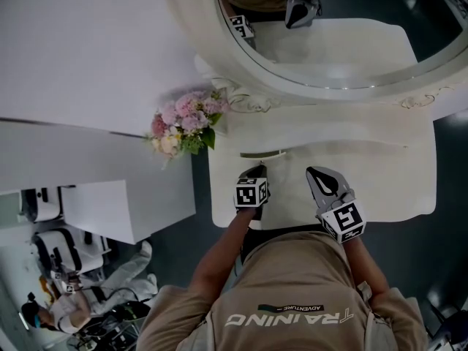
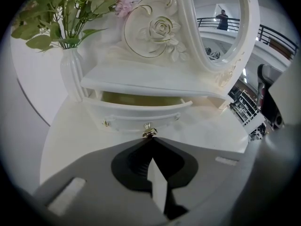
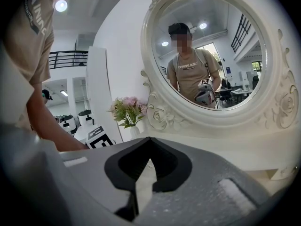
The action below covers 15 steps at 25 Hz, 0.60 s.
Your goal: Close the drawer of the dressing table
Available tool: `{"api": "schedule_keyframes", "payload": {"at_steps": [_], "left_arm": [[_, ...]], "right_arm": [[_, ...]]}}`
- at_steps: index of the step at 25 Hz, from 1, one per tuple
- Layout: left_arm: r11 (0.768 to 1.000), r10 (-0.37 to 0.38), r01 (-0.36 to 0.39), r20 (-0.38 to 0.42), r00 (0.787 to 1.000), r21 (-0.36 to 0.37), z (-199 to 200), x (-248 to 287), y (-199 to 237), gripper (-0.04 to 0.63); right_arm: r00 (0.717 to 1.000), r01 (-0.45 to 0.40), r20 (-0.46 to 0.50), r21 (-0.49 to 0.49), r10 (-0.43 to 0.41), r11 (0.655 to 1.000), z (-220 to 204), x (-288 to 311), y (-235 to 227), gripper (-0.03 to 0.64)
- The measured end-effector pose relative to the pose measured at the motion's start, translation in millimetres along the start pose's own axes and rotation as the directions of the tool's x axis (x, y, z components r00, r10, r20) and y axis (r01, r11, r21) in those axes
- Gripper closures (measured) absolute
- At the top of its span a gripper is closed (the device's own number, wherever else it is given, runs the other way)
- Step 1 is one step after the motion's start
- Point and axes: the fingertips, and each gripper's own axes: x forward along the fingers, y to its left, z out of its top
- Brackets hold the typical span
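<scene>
- You are holding the left gripper (image 2: pixel 150 139) with its fingers closed and empty, tips at the knob (image 2: pixel 149 130) of the drawer (image 2: pixel 141 111).
- The drawer is sitting slightly open.
- Your right gripper (image 3: pixel 147 140) is hovering above the table (image 1: pixel 380 189), fingers closed, empty.

The right gripper (image 3: pixel 148 140), jaws together and empty, faces the round mirror (image 3: pixel 214 51).

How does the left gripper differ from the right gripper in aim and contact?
The left gripper aims low at the partly open drawer; the right gripper aims higher, toward the mirror. The left gripper's tips are at the drawer's gold knob; the right gripper's tips touch nothing. Both have jaws together, holding nothing.
</scene>
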Motion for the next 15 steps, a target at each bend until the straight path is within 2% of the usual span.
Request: {"api": "schedule_keyframes", "payload": {"at_steps": [9, 15], "left_arm": [[1.000, -0.007, 0.007, 0.004, 1.000, 0.004, 12, 6, 4, 0.577], [1.000, -0.014, 0.014, 0.005, 1.000, -0.024, 14, 9, 6, 0.577]], "right_arm": [[1.000, 0.005, -0.005, 0.011, -0.005, 1.000, 2, 6, -7, 0.615], [1.000, 0.011, -0.011, 0.008, -0.011, 1.000, 6, 12, -13, 0.615]]}}
